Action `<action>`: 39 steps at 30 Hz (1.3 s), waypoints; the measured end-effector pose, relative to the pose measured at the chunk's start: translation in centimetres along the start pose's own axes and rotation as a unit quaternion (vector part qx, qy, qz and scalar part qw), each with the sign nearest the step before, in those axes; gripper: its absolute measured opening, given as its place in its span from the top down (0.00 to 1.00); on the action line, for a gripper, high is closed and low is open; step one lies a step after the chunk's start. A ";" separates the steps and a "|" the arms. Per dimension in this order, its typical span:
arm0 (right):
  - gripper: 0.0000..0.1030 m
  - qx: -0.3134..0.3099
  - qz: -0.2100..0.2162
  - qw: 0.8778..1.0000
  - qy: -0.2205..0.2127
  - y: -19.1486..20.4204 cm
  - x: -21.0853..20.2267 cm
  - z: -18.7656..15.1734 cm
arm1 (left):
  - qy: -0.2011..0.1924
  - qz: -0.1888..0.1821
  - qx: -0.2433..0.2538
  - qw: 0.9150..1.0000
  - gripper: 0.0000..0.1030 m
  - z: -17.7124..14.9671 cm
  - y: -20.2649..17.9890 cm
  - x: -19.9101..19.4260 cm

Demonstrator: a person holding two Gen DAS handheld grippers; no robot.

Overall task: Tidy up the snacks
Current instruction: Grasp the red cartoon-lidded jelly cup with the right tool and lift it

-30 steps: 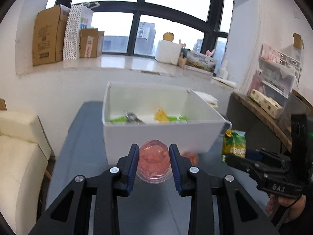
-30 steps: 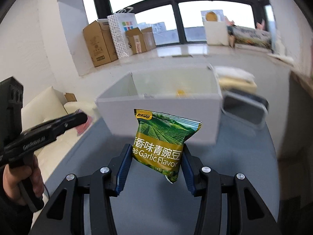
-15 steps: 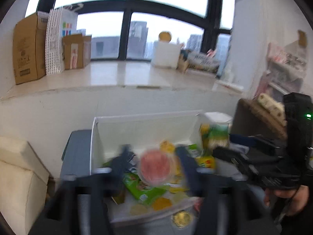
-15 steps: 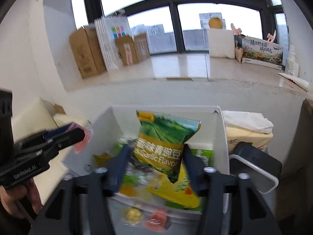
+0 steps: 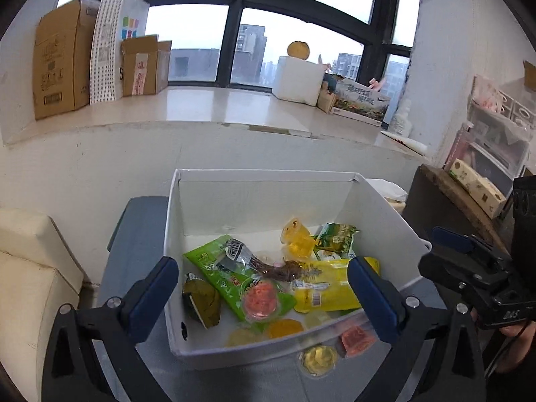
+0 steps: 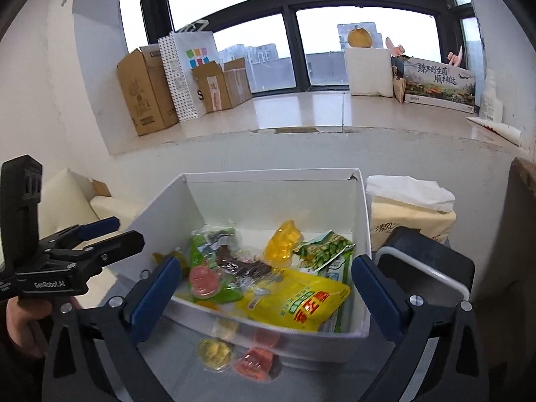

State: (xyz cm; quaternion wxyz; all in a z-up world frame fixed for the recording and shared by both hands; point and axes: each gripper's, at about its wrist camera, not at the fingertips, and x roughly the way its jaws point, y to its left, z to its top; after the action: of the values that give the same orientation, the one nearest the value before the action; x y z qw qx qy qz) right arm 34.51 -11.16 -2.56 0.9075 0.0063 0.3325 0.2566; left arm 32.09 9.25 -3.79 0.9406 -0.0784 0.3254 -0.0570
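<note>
A white bin (image 5: 385, 211) (image 6: 363, 214) on the grey table holds several snacks. The pink jelly cup (image 5: 260, 301) (image 6: 204, 280) lies in it on a green packet. The green garlic pea bag (image 5: 336, 239) (image 6: 326, 249) lies at the bin's right side beside a yellow bag (image 5: 331, 293) (image 6: 294, 299). My left gripper (image 5: 264, 288) hovers over the bin's near edge, open and empty. My right gripper (image 6: 266, 286) is also open and empty above the bin. Each gripper shows in the other's view, the right (image 5: 469, 264) and the left (image 6: 77, 254).
A yellow jelly cup (image 5: 318, 358) (image 6: 214, 351) and an orange one (image 5: 356, 336) (image 6: 253, 363) sit on the table in front of the bin. A tissue pack (image 6: 410, 207) and a black container (image 6: 425, 268) stand right of the bin. A cream sofa (image 5: 30, 268) is to the left.
Both grippers rose over the bin and opened. The pink jelly cup and the green pea bag dropped from them into the bin.
</note>
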 end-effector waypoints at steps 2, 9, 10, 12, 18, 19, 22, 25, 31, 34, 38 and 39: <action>0.00 0.007 0.017 1.000 -0.006 0.2 -1.2 -0.9 | -0.004 0.003 0.006 1.000 0.00 -0.5 -0.5 -1.2; 0.00 0.004 0.027 1.000 0.002 1.8 -5.9 -7.5 | -0.010 0.002 0.019 1.000 0.00 -6.2 -2.5 -6.1; 0.00 0.005 0.028 1.000 0.007 2.0 -6.2 -8.6 | -0.008 0.002 0.014 1.000 0.00 -7.1 -2.6 -6.5; 0.00 0.012 0.014 1.000 0.015 2.3 -6.6 -11.1 | -0.001 -0.003 0.001 1.000 0.00 -9.4 -2.8 -7.2; 0.00 0.027 -0.009 0.998 0.053 2.2 -4.3 -14.0 | 0.034 0.002 -0.015 0.999 0.00 -14.3 -3.1 -8.1; 0.00 0.023 -0.014 0.998 0.057 2.3 -3.7 -13.9 | 0.039 0.004 -0.013 0.999 0.00 -14.7 -3.1 -8.1; 0.00 0.004 -0.044 0.997 0.070 2.6 -1.4 -13.0 | 0.047 0.001 -0.018 0.999 0.00 -15.5 -3.0 -8.3; 0.00 0.003 -0.067 0.995 0.079 2.8 0.7 -12.2 | 0.049 0.002 -0.020 0.999 0.00 -15.7 -2.9 -8.2; 0.00 0.030 -0.100 0.989 0.101 1.9 4.6 -11.2 | 0.053 0.007 -0.018 0.998 0.00 -16.0 -2.8 -8.0; 0.05 0.028 -0.097 0.989 0.110 1.9 5.6 -11.1 | 0.060 0.011 -0.019 0.998 0.00 -16.1 -2.5 -7.3; 0.52 0.021 -0.118 0.985 0.127 1.8 6.6 -11.1 | 0.066 0.018 -0.018 0.997 0.00 -16.1 -2.5 -6.4; 0.51 0.016 -0.123 0.985 0.123 2.0 6.4 -11.0 | 0.071 0.025 -0.016 0.997 0.00 -16.0 -2.6 -6.0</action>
State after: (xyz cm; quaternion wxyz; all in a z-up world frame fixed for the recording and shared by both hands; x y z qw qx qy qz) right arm 31.08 -8.13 -14.60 0.8843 -0.0512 0.4437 0.1364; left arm 17.34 5.89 -12.07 0.9149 -0.0816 0.3939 -0.0338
